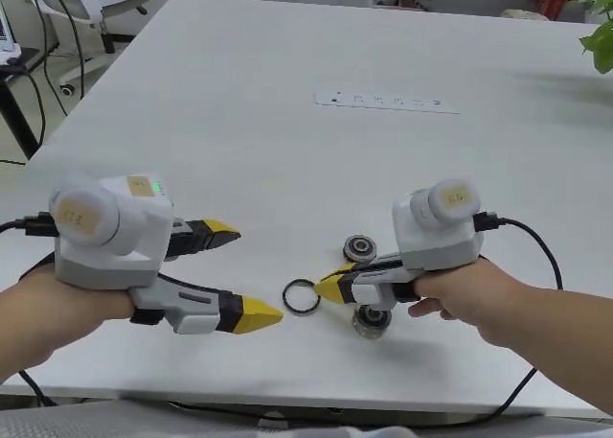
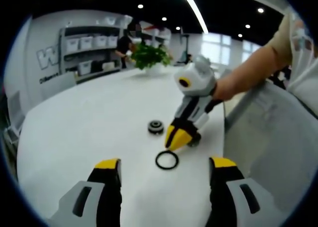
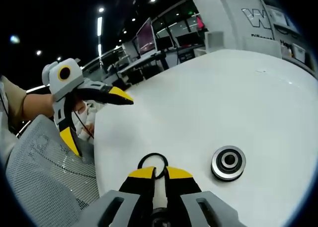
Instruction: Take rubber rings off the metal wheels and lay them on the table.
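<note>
On the counter (image 1: 287,150) one ring (image 1: 301,297) lies free at the wheels' (image 1: 360,248) nine o'clock, another likely left; right gripper's (image 1: 326,287) jaws narrow and empty, left gripper's (image 1: 251,272) wide.

Counting two grippers here: left gripper (image 1: 251,273), right gripper (image 1: 324,287). Two metal wheels, first wheel (image 1: 359,248), second wheel (image 1: 372,320). Just one loose rubber ring (image 1: 301,297). One table (image 1: 287,93), one power strip (image 1: 383,101), one plant (image 1: 601,26).
</note>
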`<control>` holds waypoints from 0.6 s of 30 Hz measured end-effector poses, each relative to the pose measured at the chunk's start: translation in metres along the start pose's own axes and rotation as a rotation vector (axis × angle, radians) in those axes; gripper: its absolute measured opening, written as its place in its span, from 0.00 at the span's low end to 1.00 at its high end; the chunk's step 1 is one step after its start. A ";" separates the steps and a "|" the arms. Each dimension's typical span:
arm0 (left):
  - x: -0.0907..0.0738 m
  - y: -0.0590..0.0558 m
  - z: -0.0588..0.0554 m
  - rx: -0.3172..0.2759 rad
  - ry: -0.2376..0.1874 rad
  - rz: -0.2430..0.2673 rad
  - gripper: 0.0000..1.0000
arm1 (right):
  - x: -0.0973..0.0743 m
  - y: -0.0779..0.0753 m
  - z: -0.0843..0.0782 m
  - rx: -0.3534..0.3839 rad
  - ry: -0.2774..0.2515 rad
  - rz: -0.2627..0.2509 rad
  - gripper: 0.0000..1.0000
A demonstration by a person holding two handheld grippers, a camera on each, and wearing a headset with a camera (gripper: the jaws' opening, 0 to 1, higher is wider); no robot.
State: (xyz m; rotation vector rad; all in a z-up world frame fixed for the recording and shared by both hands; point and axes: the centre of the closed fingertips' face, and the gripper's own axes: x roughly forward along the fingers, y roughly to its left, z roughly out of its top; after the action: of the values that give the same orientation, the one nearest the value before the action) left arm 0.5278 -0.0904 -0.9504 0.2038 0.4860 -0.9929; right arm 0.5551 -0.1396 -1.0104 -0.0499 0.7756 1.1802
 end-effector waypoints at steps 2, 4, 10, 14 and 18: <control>0.000 0.000 0.000 0.000 0.000 0.000 0.73 | -0.001 0.000 0.001 -0.005 -0.002 -0.003 0.07; -0.001 0.000 0.001 0.001 0.001 0.001 0.73 | -0.002 0.000 0.002 -0.005 -0.006 -0.003 0.09; -0.001 -0.001 0.004 0.006 0.000 -0.001 0.72 | -0.009 0.000 0.011 -0.006 -0.044 -0.005 0.11; 0.001 -0.001 0.007 0.014 0.002 -0.006 0.72 | -0.014 0.001 0.018 -0.007 -0.068 -0.006 0.13; 0.004 0.002 0.013 0.021 0.001 -0.008 0.72 | -0.020 0.001 0.026 -0.009 -0.097 -0.005 0.15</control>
State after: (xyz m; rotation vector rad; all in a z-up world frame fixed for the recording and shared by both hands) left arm 0.5345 -0.0971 -0.9410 0.2212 0.4783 -1.0058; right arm 0.5644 -0.1439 -0.9790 -0.0017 0.6845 1.1724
